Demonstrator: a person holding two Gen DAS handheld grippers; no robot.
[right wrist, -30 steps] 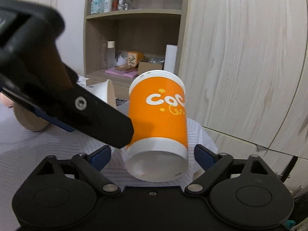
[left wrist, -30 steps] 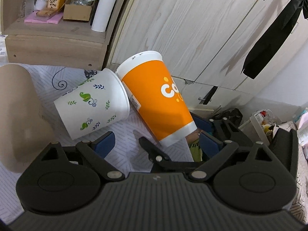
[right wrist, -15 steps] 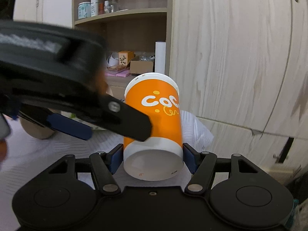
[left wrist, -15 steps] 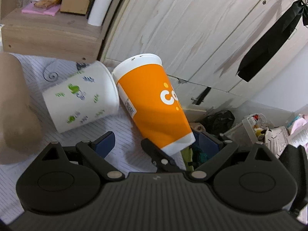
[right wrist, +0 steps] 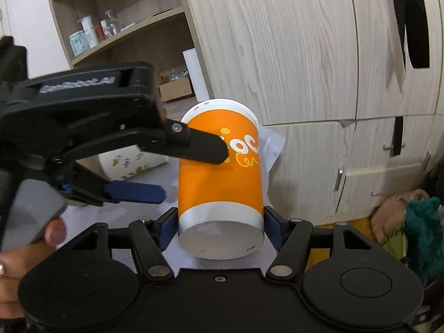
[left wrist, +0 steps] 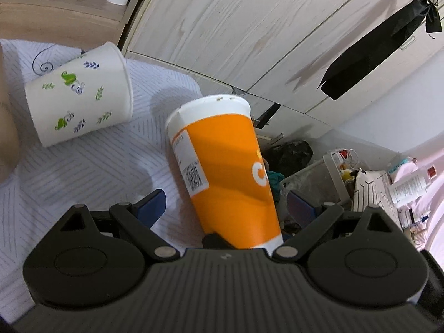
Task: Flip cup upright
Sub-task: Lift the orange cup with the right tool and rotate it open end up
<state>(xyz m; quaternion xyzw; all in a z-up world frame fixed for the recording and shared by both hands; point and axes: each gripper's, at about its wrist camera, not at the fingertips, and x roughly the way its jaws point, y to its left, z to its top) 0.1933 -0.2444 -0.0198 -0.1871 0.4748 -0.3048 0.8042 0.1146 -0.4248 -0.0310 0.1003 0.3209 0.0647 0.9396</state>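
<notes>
Right gripper [right wrist: 220,229] is clamped on the orange cup [right wrist: 219,177] near its closed base, so turning the wrist should swing the rim up. Cup is off the striped cloth [left wrist: 83,166], tilted (rim pointing away). Left gripper [left wrist: 226,204] spread wide around it, probably not touching; the view is unclear. White cup [left wrist: 77,94] lies on its side, well apart.

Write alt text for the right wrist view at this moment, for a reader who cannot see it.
The right gripper clamps the base end of an orange paper cup, whose rim points away toward wooden cabinet doors. The left gripper reaches in from the left, open, beside the cup; a white floral cup lies behind.
</notes>
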